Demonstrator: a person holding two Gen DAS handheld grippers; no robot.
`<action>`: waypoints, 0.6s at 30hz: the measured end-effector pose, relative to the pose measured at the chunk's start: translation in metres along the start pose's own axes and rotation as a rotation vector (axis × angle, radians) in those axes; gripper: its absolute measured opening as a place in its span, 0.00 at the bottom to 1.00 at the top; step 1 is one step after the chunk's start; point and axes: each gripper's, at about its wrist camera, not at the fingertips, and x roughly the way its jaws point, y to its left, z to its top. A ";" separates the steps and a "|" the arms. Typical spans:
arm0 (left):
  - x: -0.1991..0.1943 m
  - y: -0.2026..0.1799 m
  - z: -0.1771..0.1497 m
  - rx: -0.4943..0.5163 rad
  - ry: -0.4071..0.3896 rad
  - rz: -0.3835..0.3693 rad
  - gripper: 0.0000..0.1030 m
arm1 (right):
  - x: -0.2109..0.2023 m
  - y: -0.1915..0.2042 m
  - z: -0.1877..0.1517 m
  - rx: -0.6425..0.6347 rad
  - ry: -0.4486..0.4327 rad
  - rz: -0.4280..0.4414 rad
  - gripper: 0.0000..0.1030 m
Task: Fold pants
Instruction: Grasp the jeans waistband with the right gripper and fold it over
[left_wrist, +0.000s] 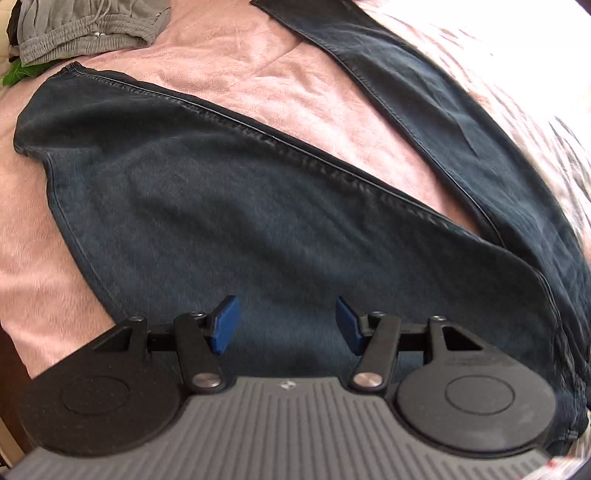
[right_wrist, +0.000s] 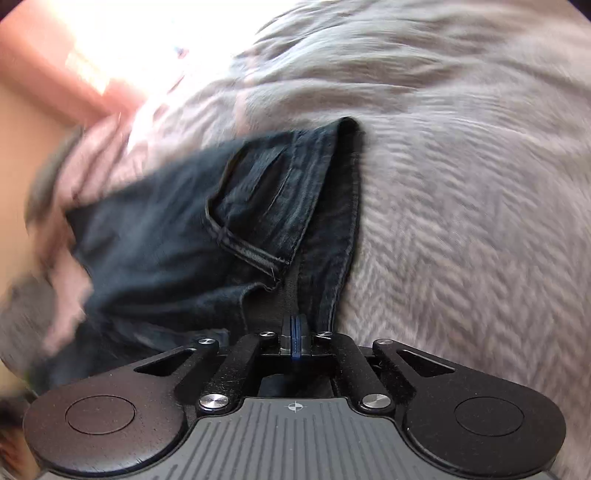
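Observation:
Dark blue denim pants (left_wrist: 240, 206) lie spread on a pink blanket (left_wrist: 295, 74), one leg running from upper left to lower right and the other leg (left_wrist: 443, 122) crossing at the upper right. My left gripper (left_wrist: 286, 325) hovers open just above the wide part of the denim, its blue pads (left_wrist: 223, 325) apart with nothing between them. In the right wrist view my right gripper (right_wrist: 295, 338) is shut on an edge of the pants (right_wrist: 192, 236), lifted over the grey-pink blanket (right_wrist: 461, 221). A hemmed flap (right_wrist: 251, 251) folds over near the pinch.
Grey drawstring sweatpants (left_wrist: 85, 26) are piled at the top left of the bed. Something green (left_wrist: 18, 72) peeks out beside them. The bed's left edge (left_wrist: 11, 369) drops off at the lower left. Bright light washes out the right wrist view's upper left.

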 end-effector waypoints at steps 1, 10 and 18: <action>-0.002 0.001 -0.003 0.000 0.001 0.007 0.52 | -0.015 -0.002 -0.006 0.013 -0.011 0.053 0.29; -0.017 0.019 -0.026 -0.068 0.041 -0.026 0.52 | -0.061 -0.012 -0.134 0.010 0.229 0.129 0.50; -0.020 0.021 -0.033 -0.059 0.054 -0.040 0.52 | -0.030 -0.012 -0.136 0.131 0.177 0.152 0.04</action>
